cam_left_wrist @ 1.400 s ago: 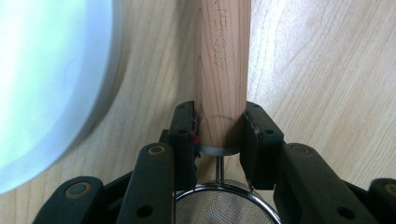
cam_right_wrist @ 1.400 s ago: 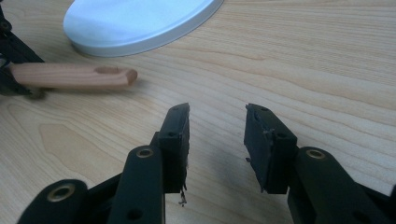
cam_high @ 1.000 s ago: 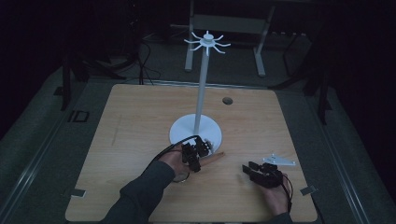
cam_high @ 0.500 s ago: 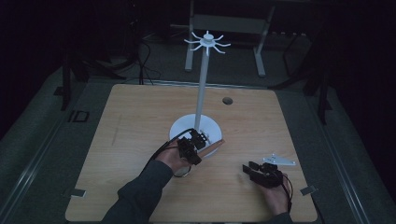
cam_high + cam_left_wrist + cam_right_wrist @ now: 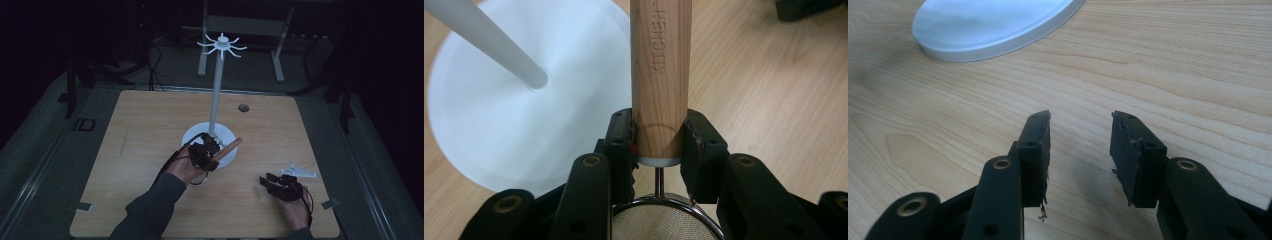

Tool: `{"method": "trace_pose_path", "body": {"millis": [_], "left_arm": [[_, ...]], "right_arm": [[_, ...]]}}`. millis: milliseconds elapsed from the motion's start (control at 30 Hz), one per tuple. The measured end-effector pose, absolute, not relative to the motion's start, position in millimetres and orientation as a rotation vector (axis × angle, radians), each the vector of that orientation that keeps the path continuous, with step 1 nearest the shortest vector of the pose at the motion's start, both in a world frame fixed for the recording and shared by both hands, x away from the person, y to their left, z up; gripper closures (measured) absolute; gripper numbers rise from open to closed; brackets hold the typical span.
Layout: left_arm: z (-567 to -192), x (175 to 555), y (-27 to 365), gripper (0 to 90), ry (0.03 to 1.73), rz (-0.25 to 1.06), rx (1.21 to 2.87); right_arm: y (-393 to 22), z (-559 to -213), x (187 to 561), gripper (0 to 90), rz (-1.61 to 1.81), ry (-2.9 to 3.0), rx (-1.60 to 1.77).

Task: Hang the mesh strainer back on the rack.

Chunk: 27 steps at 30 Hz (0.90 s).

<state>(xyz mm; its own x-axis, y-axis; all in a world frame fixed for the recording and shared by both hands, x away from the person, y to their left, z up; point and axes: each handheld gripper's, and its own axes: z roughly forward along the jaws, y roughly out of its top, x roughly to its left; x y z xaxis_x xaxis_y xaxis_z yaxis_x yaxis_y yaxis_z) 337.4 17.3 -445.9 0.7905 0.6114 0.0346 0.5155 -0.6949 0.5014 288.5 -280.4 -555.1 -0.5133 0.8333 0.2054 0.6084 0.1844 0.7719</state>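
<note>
My left gripper [image 5: 206, 153] is shut on the wooden handle [image 5: 659, 60] of a small mesh strainer, whose metal mesh bowl [image 5: 659, 226] lies close under the camera. In the high view the handle [image 5: 231, 145] points right, over the white round base [image 5: 196, 136] of a hook stand. The stand's thin pole [image 5: 216, 95] rises to a crown of hooks [image 5: 221, 45]. In the left gripper view the base [image 5: 499, 125] and pole [image 5: 489, 42] lie to the left. My right gripper [image 5: 270, 182] rests low at the table's front right, open with nothing between its jaws [image 5: 1080, 122].
The wooden table [image 5: 150, 120] has a dark round hole [image 5: 243, 107] behind the stand. Small tape marks sit at the front corners [image 5: 82, 206] [image 5: 327, 204]. Dark floor surrounds the table. The stand's base edge [image 5: 993, 30] lies beyond the right gripper.
My left gripper has lifted the strainer off the table and carried it a little toward the stand. The right gripper has kept still.
</note>
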Motion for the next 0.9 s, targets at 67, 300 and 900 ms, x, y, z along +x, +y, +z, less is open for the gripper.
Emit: {"method": "trace_pose_path", "body": {"millis": [67, 300, 900], "left_arm": [[-443, 337, 18, 68.9, 0.843, 0.279, 2.484], [-437, 337, 22, 68.9, 0.866, 0.321, 2.437], [-418, 335, 30, 68.9, 0.964, 0.438, 2.236]], "right_arm": [[-280, -555, 288, 59.6, 1.239, 2.199, 1.382], [-280, -555, 289, 59.4, 1.238, 2.201, 1.381], [-280, -555, 289, 58.6, 1.237, 2.197, 1.385]]}}
